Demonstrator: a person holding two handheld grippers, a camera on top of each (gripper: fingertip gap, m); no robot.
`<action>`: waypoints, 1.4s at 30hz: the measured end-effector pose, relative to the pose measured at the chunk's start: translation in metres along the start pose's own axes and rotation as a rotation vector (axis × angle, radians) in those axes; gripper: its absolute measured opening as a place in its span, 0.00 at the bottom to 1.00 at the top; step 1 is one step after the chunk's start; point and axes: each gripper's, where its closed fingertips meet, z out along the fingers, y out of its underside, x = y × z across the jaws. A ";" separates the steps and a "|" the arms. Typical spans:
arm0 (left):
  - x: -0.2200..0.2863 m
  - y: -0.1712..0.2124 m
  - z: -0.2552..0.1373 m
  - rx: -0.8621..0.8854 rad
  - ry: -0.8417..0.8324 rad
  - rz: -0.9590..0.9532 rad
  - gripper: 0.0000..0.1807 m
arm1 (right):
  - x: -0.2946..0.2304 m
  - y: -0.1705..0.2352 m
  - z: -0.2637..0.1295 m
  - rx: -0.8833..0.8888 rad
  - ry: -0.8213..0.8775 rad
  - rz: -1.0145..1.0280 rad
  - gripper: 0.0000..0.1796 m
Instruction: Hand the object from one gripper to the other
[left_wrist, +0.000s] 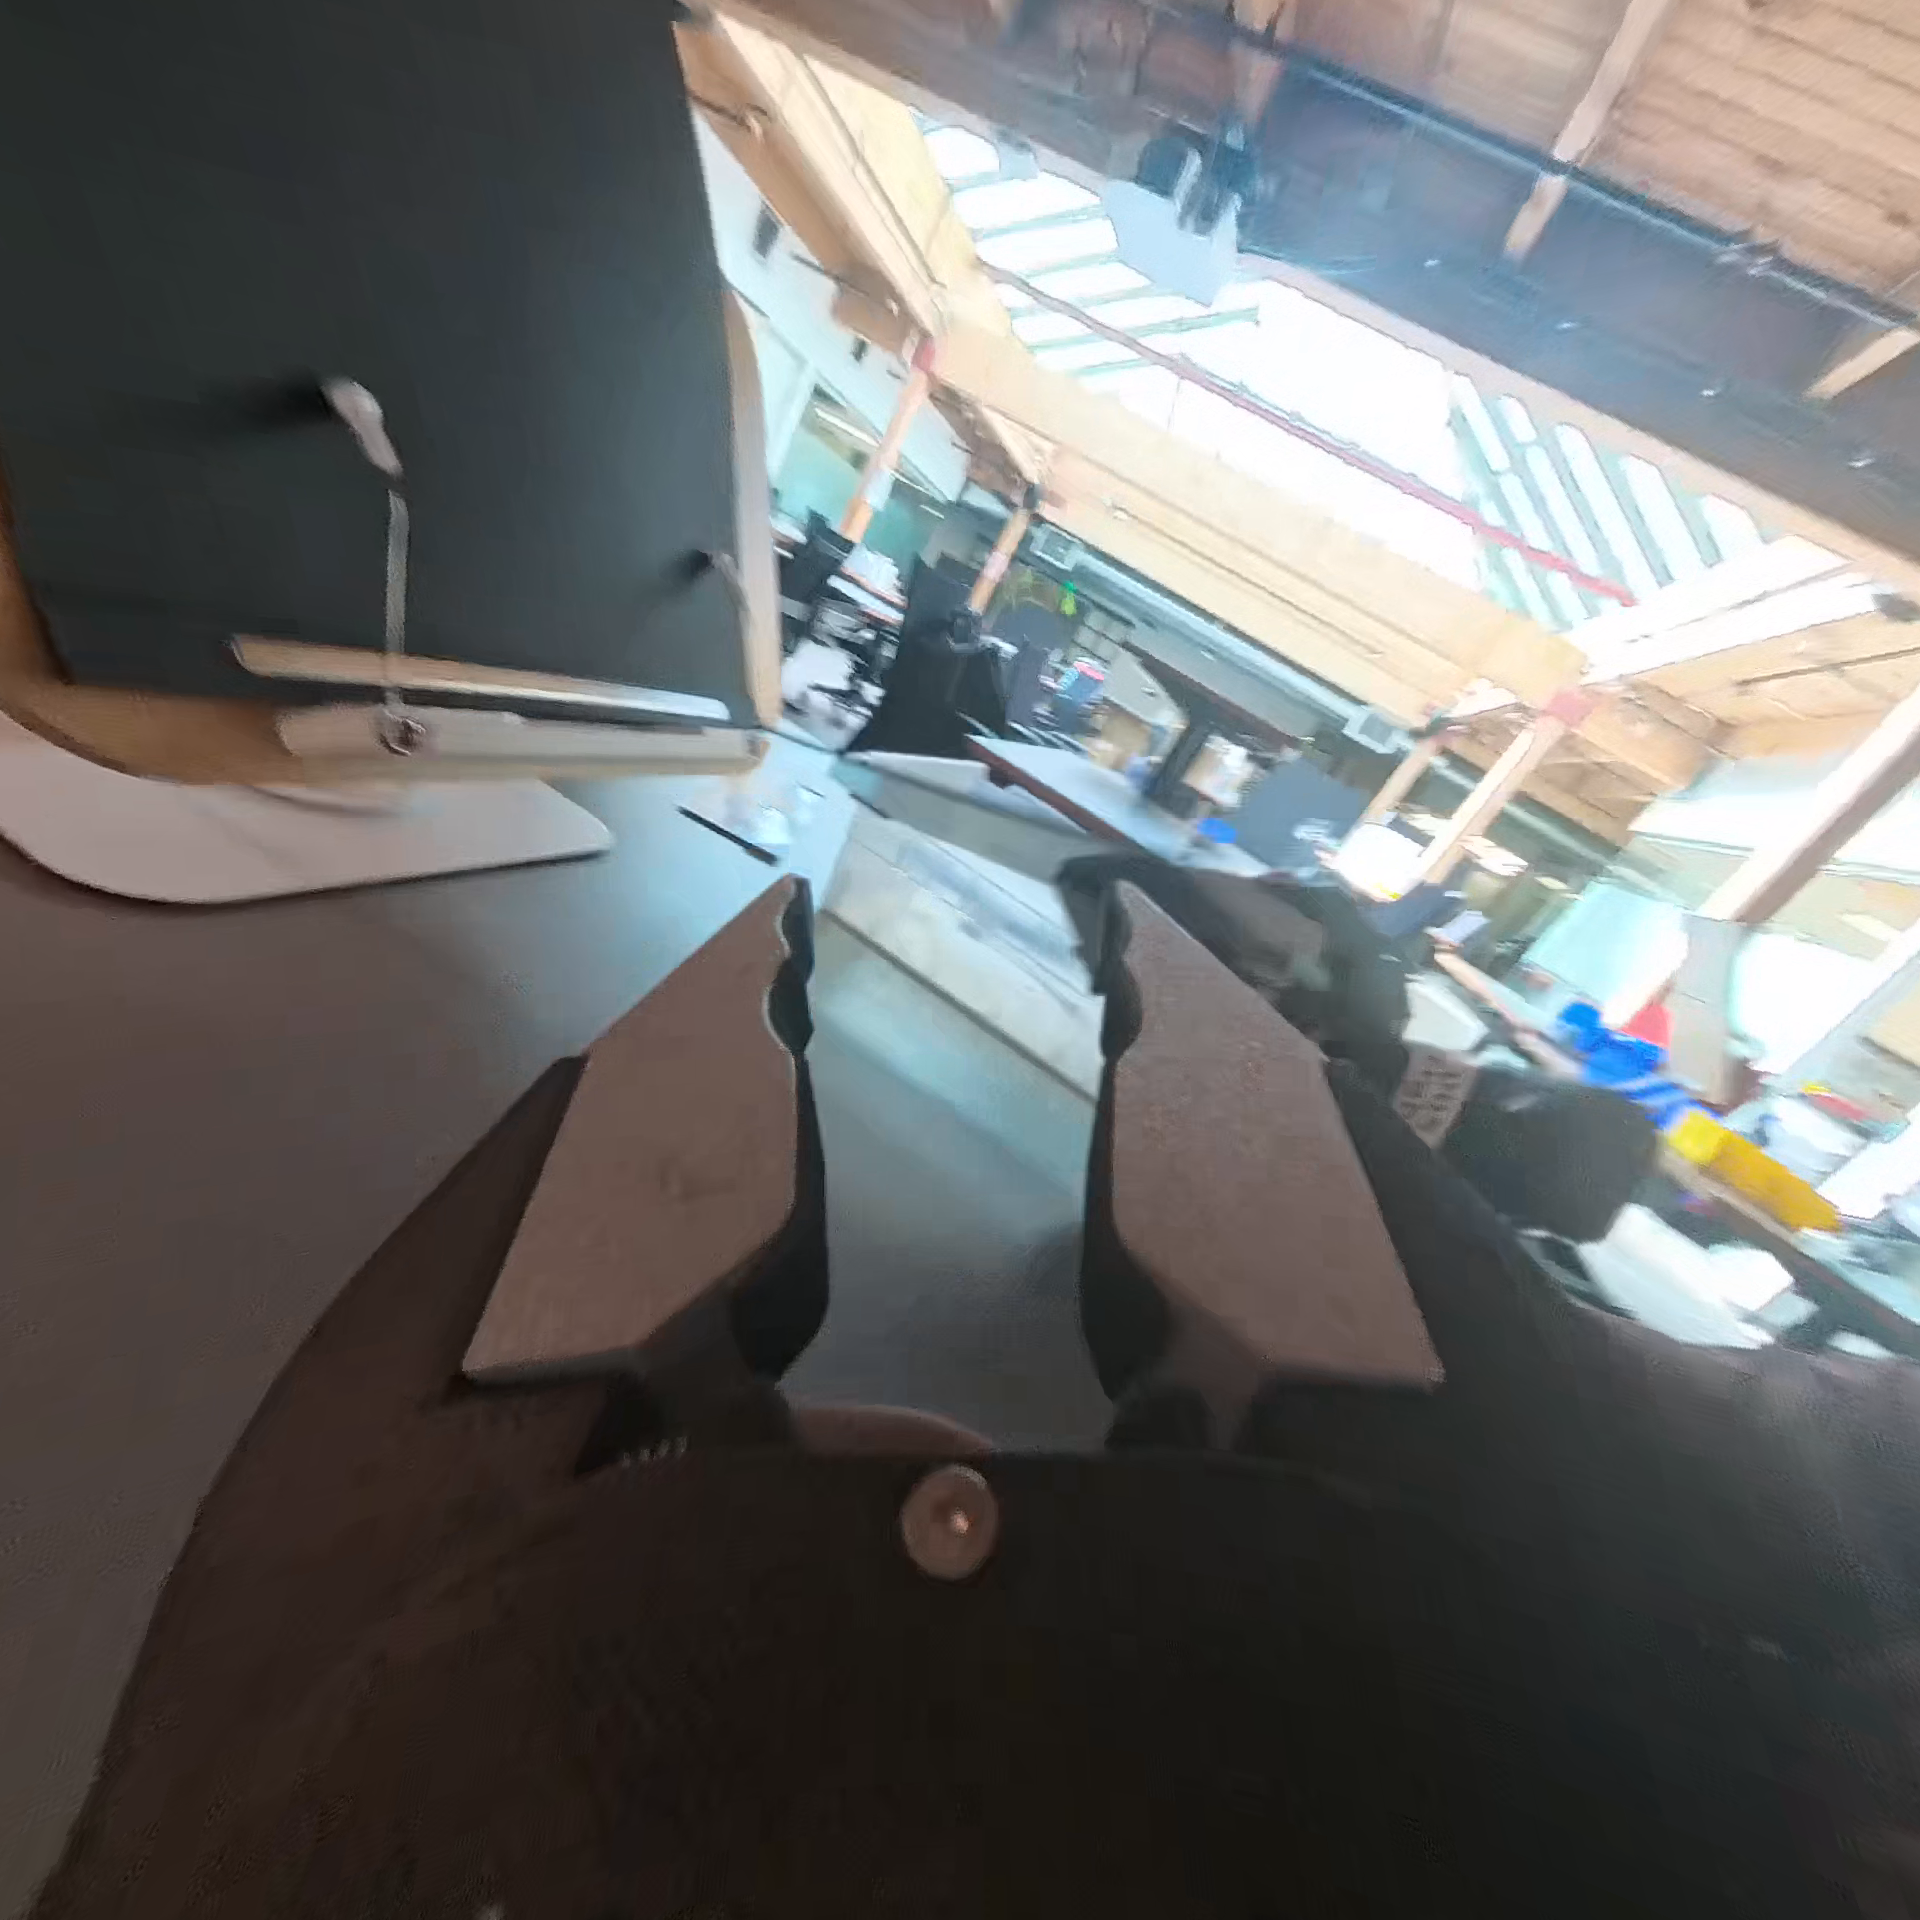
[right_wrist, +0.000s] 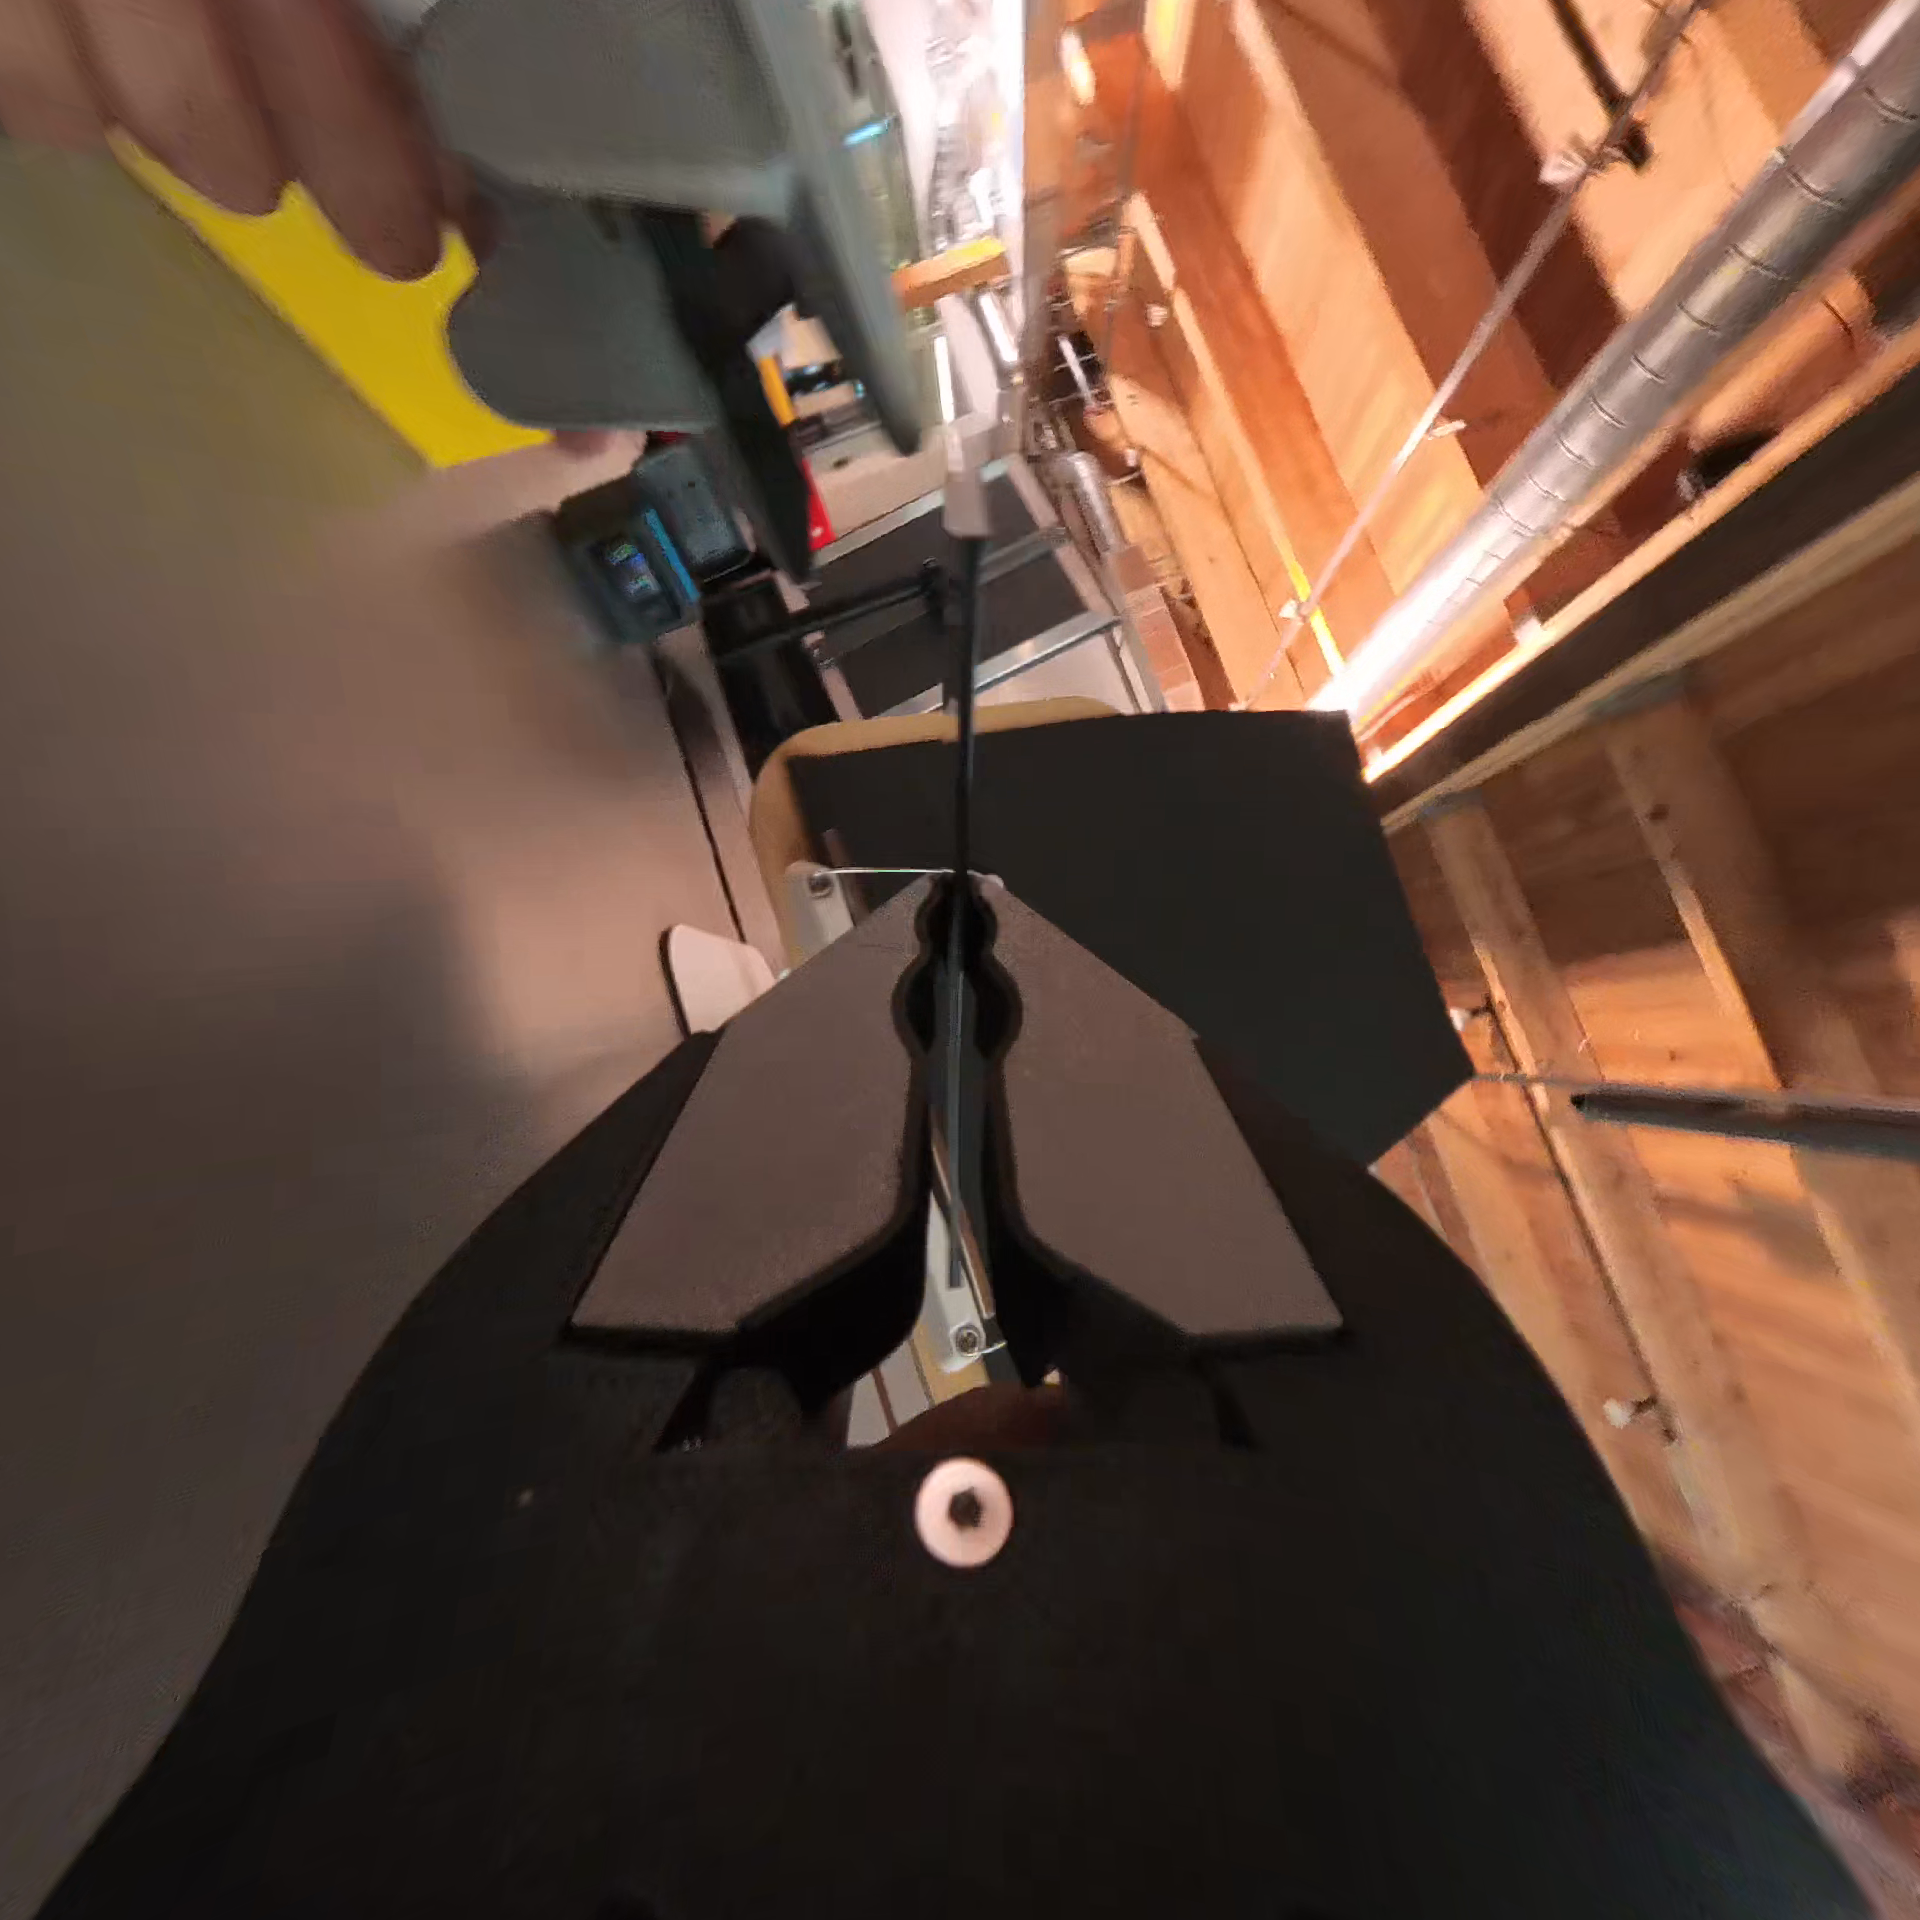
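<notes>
In the right wrist view my right gripper (right_wrist: 961, 896) is shut on a thin black strip (right_wrist: 966, 727) with a pale grey head at its far end. The strip sticks out straight past the fingertips and runs back between the pads. In the left wrist view my left gripper (left_wrist: 951, 966) is open and empty, raised over a dark table (left_wrist: 260, 1091). The strip does not show in the left wrist view. A person's hand (right_wrist: 260, 114) holding a grey and yellow tool (right_wrist: 582, 312) shows at the top left of the right wrist view.
A dark board on a wooden stand (left_wrist: 364, 312) with a white base (left_wrist: 312, 831) stands on the table to the left of the left gripper. The same board (right_wrist: 1143, 883) lies just behind the right gripper's tips. Desks and wooden ceiling beams lie beyond. The gap from one gripper's tips to the other's is roughly 8 cm.
</notes>
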 end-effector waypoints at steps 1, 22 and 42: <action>0.004 0.001 0.001 -0.003 0.039 -0.042 0.29 | -0.005 -0.003 0.001 0.000 -0.010 -0.045 0.00; 0.028 0.048 -0.001 -0.289 0.260 -0.159 0.04 | -0.038 -0.043 -0.014 0.162 -0.058 -0.167 0.04; 0.045 0.013 -0.005 -0.086 0.268 0.095 0.00 | 0.015 -0.022 -0.018 0.320 -0.297 1.146 0.22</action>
